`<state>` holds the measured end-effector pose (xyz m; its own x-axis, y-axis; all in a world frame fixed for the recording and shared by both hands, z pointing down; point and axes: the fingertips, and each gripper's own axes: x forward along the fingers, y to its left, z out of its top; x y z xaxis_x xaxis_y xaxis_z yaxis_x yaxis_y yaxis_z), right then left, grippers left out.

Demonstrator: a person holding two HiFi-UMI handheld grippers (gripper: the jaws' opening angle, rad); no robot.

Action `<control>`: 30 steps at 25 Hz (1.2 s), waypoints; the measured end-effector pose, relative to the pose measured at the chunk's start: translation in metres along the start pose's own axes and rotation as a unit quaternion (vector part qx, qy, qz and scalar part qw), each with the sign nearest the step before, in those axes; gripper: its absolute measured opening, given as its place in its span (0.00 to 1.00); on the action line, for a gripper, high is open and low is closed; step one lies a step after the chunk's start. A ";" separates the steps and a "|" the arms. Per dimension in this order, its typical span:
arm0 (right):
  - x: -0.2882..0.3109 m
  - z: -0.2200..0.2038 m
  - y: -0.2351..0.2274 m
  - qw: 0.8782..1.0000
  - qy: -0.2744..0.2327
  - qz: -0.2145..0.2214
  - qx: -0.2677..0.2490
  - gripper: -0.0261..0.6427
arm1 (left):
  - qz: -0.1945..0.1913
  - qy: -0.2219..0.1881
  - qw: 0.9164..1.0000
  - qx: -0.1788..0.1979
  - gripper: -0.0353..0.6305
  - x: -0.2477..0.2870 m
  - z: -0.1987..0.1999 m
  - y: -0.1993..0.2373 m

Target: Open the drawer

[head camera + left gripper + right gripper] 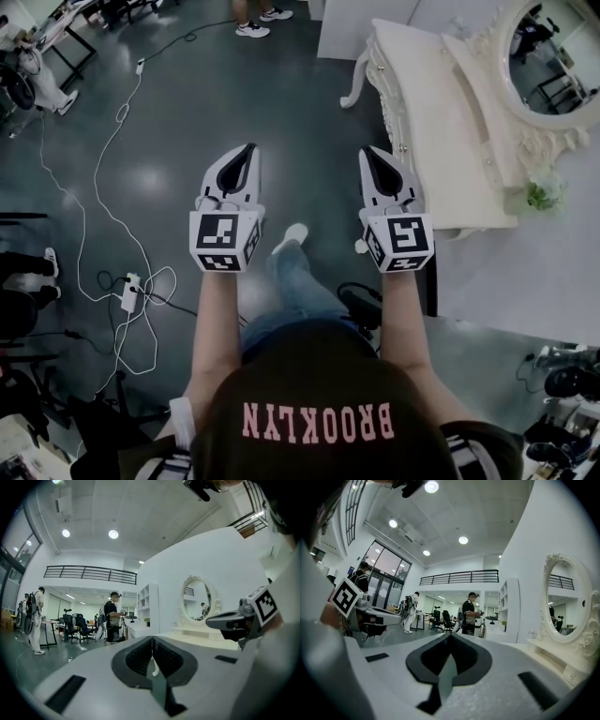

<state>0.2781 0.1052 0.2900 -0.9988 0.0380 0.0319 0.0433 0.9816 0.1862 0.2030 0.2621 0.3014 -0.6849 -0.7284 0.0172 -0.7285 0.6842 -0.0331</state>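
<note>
- Your right gripper (367,150) is clenched shut with nothing in it. The right gripper view shows the dark pads (465,654) meeting along one seam.
- Your left gripper (249,148) is the same — pads pressed together and empty, pointing level beside the right one.
- Both grippers point up the head view over bare grey floor (187,112), so neither is aimed at the furniture yet.
- The white dressing table (441,122) stands to your right, with its oval mirror (553,47) at the far side.
- The drawer front (389,103) is on the table's near face, seen almost edge-on from above. Its small knobs are barely made out.
- That face runs away from you, roughly parallel to the way the jaws point, so the drawer lies sideways to the right of the right fingertips rather than ahead of them.
- The right gripper is clearly the nearer; the left is well apart from the table.
- My judgement — you need to turn to face that front and spread the right jaws before reaching for a knob. The drawer should then pull out towards your left.
</note>
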 end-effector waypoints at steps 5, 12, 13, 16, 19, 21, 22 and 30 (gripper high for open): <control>0.065 -0.010 -0.016 1.000 0.007 0.002 0.014 0.03 | 0.000 0.009 1.000 0.003 0.06 0.058 -0.003 0.038; 0.153 -0.019 -0.068 0.999 0.015 -0.021 0.021 0.03 | -0.033 0.016 0.999 0.019 0.06 0.165 -0.001 0.062; 0.164 -0.020 -0.074 0.999 0.017 -0.023 0.020 0.03 | -0.038 0.017 0.999 0.020 0.06 0.179 -0.001 0.065; 0.194 -0.024 -0.096 0.999 0.024 -0.040 0.025 0.03 | -0.056 0.024 0.998 0.023 0.06 0.221 -0.002 0.072; 0.221 -0.027 -0.118 0.998 0.027 -0.056 0.031 0.03 | -0.072 0.026 0.997 0.026 0.06 0.261 0.001 0.079; 0.237 -0.030 -0.133 0.997 0.029 -0.063 0.030 0.03 | -0.082 0.029 0.996 0.028 0.06 0.286 0.001 0.080; 0.243 -0.032 -0.140 0.997 0.031 -0.067 0.030 0.03 | -0.087 0.030 0.995 0.030 0.06 0.298 0.000 0.080; 0.268 -0.040 -0.195 0.992 0.035 -0.115 0.039 0.03 | -0.134 0.028 0.990 0.033 0.06 0.371 0.005 0.065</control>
<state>0.0031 -0.0834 0.3019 -0.9777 -0.1998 0.0650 -0.1911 0.9742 0.1198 -0.0987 0.0358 0.3002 -0.4686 -0.8788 0.0899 -0.8828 0.4621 -0.0847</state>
